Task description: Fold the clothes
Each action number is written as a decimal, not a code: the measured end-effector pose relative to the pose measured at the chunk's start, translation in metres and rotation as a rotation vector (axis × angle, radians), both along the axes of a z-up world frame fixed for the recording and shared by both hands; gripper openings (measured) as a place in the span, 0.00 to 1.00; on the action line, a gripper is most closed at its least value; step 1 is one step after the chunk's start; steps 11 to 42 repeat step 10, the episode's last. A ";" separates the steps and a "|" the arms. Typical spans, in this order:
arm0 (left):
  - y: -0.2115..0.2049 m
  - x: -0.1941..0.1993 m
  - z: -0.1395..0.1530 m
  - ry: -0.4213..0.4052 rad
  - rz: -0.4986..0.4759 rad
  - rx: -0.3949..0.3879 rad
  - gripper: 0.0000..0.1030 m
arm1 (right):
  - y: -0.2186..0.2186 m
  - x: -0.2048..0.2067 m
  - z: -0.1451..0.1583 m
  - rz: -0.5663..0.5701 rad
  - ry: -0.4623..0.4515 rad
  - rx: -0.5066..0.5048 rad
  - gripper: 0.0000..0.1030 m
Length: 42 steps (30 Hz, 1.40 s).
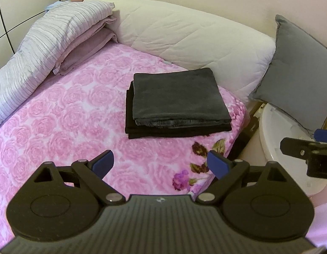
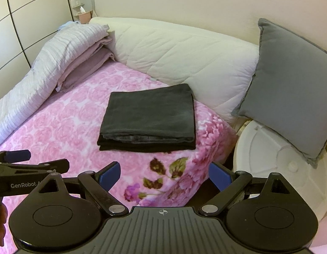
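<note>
Both tongs, left tongs (image 1: pixel 160 164) and right tongs (image 2: pixel 165 175), spread, short of folded clothes (image 1: pixel 177 102) near the blanket (image 1: pixel 64 116) edge

The blanket (image 1: pixel 68 114) is pink with a rose pattern, with darker maroon and purple flowers and green leaves at its corner. The folded garment (image 1: pixel 178 97) is charcoal grey, over what looks like a black one (image 1: pixel 142 130). The quilt (image 1: pixel 191 36) is white, the cushion (image 1: pixel 298 74) grey, the bedding (image 1: pixel 36 42) pale lilac with stripes.

Both wrist views face the bed (image 1: pixel 68 110) (shared), side by side.
</note>
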<state>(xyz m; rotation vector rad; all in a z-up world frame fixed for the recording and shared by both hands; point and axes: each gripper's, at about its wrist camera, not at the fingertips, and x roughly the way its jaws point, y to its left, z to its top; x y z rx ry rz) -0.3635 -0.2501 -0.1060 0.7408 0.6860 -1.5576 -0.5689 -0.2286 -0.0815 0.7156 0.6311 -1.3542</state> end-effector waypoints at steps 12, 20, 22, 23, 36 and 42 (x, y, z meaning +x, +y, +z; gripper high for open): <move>0.002 0.002 0.001 0.007 0.006 -0.009 0.91 | 0.000 0.002 0.000 0.009 0.002 0.003 0.90; 0.002 0.002 0.001 0.007 0.006 -0.009 0.91 | 0.000 0.002 0.000 0.009 0.002 0.003 0.90; 0.002 0.002 0.001 0.007 0.006 -0.009 0.91 | 0.000 0.002 0.000 0.009 0.002 0.003 0.90; 0.002 0.002 0.001 0.007 0.006 -0.009 0.91 | 0.000 0.002 0.000 0.009 0.002 0.003 0.90; 0.002 0.002 0.001 0.007 0.006 -0.009 0.91 | 0.000 0.002 0.000 0.009 0.002 0.003 0.90; 0.002 0.002 0.001 0.007 0.006 -0.009 0.91 | 0.000 0.002 0.000 0.009 0.002 0.003 0.90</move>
